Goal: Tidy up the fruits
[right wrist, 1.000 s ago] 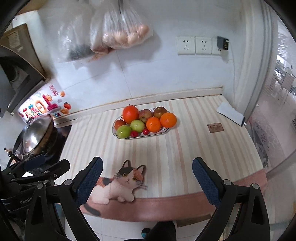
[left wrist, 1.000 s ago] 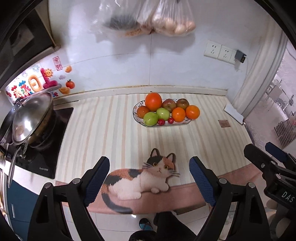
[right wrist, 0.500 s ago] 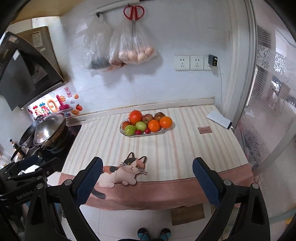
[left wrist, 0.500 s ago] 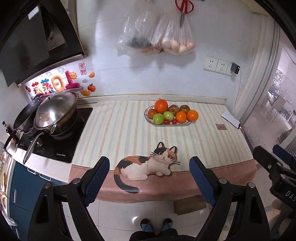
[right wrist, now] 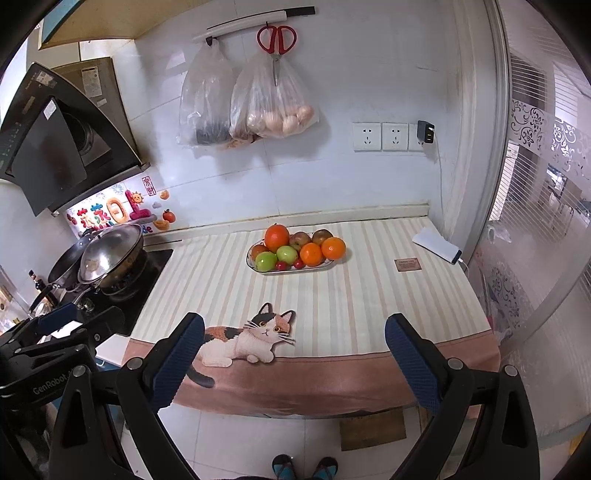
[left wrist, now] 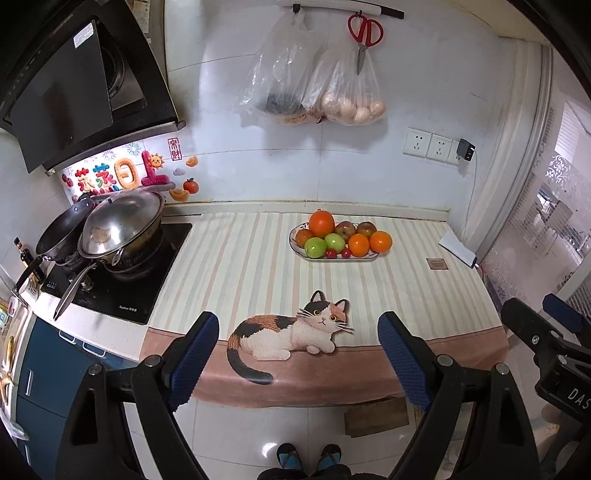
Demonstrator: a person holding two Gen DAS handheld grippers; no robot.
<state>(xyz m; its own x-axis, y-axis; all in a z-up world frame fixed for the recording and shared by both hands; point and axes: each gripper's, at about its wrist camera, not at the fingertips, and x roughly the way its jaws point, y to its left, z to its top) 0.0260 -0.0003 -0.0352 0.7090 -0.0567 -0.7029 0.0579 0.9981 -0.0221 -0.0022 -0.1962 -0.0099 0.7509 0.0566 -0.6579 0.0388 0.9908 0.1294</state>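
Note:
An oval glass plate [left wrist: 334,258] [right wrist: 293,271] near the back of the striped counter carries a heap of fruit: oranges [left wrist: 321,222] [right wrist: 333,247], green apples [left wrist: 316,246] [right wrist: 266,261], reddish apples [left wrist: 344,229] and small red cherries [left wrist: 331,253]. My left gripper [left wrist: 298,356] hangs open and empty in front of the counter's near edge, well short of the plate. My right gripper [right wrist: 294,352] is likewise open and empty, held back off the counter. Each gripper shows at the edge of the other's view.
A cat picture [left wrist: 291,330] decorates the cloth's front. A lidded pan [left wrist: 120,225] and wok sit on the hob at left. Plastic bags [left wrist: 343,96] and red scissors [left wrist: 365,33] hang on the wall. A white device [right wrist: 437,244] and small card [right wrist: 407,264] lie at right. Feet [left wrist: 308,456] below.
Both grippers have pulled back and up from the counter, so the plate looks smaller and the floor and feet have come into view. Jaws stayed open.

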